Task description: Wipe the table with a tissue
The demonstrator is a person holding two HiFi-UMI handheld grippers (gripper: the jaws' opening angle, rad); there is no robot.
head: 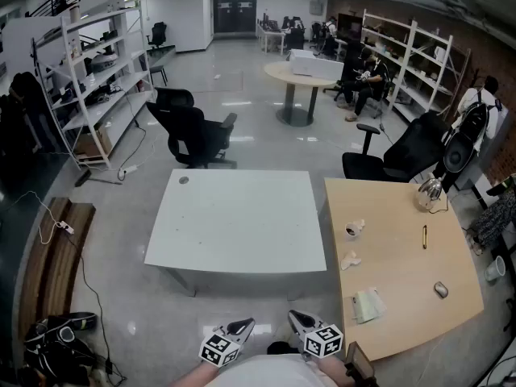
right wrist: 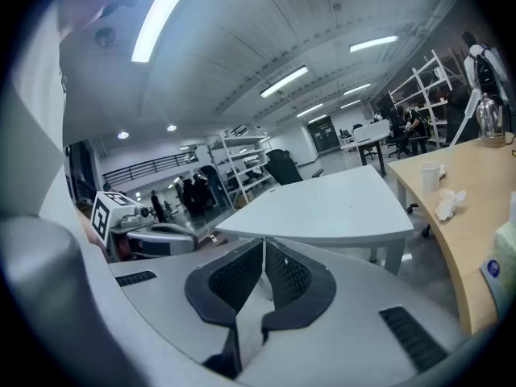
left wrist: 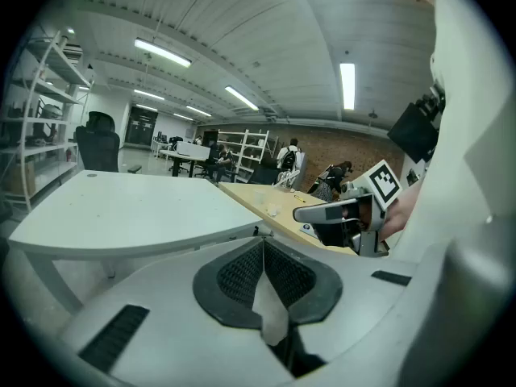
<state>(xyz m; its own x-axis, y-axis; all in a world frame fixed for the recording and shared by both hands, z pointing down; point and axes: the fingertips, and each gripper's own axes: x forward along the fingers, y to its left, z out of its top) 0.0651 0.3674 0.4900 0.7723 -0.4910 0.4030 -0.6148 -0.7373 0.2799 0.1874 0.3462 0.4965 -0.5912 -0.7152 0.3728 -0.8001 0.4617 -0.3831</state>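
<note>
A crumpled white tissue point(head: 349, 260) lies on the wooden table point(head: 403, 256) at the right, between a small cup point(head: 353, 230) and a pale tissue pack point(head: 369, 305). The white table point(head: 234, 216) stands straight ahead. Both grippers are held low and close to the person's body, short of both tables. My left gripper point(head: 246, 322) is shut with nothing between its pads point(left wrist: 242, 272). My right gripper point(head: 294, 315) is shut and empty as well. In the right gripper view the tissue point(right wrist: 449, 204) and cup point(right wrist: 431, 176) sit off to the right of the closed pads point(right wrist: 286, 276).
A pen point(head: 424, 236), a mouse point(head: 441, 289) and a kettle point(head: 430, 192) also sit on the wooden table. Black office chairs point(head: 193, 131) stand behind the white table. Shelving point(head: 97, 87) lines the left wall, and cables and bags point(head: 56, 333) lie on the floor at the left.
</note>
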